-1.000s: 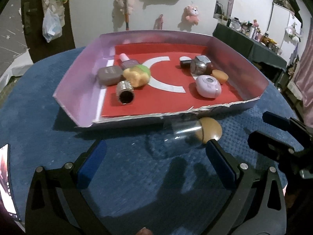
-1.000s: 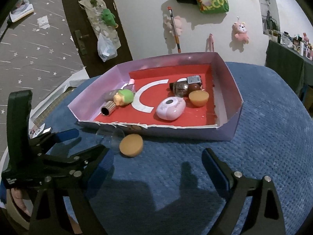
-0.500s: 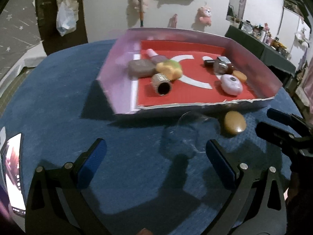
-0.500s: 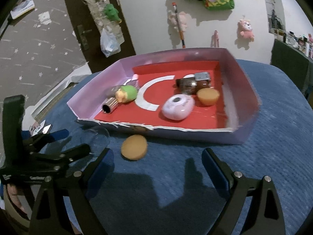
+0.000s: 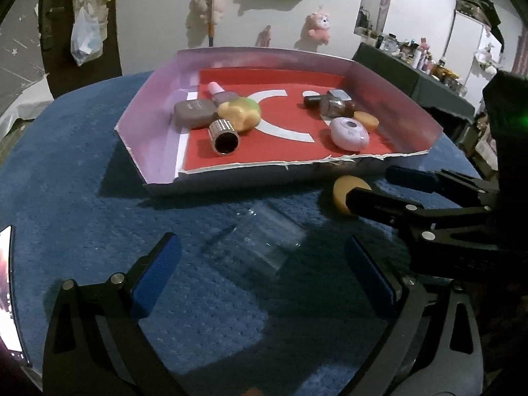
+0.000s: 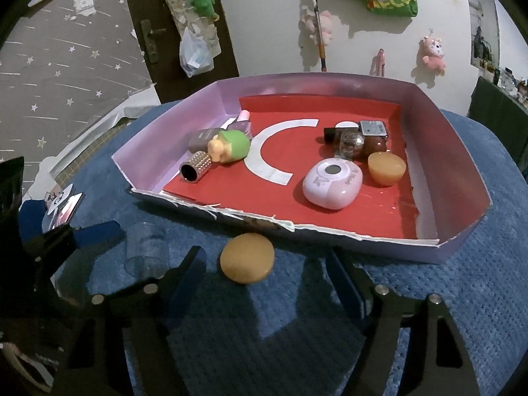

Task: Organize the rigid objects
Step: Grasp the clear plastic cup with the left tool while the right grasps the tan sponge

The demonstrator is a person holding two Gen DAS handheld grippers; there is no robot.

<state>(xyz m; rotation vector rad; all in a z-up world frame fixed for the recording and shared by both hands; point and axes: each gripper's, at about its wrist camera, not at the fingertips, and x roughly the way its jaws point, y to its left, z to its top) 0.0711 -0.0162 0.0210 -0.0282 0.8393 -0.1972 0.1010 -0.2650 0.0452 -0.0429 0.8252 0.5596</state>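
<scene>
A clear plastic cup [image 5: 260, 241] lies on its side on the blue cloth, just ahead of my left gripper [image 5: 262, 274], which is open and not touching it. A tan round disc [image 6: 247, 262] rests in front of the box. My right gripper [image 6: 265, 277] straddles the disc with its jaws closing, and the pads stand clear of it. In the left wrist view the right gripper [image 5: 373, 184] partly covers the disc [image 5: 343, 191]. From the right wrist camera, the cup [image 6: 147, 250] sits beside the left gripper [image 6: 64, 226].
A pink-walled box [image 5: 158, 105] with a red floor holds a lilac case [image 6: 333, 181], a tan cup [image 6: 386, 168], a brown bottle [image 6: 363, 138], a green toy [image 6: 231, 147], a studded tube [image 6: 194, 166] and a grey compact. A phone [image 5: 6, 297] lies at the table's left edge.
My right gripper has moved in around the tan disc and its jaws have narrowed. The left gripper has come closer to the clear cup, which has separated from the disc.
</scene>
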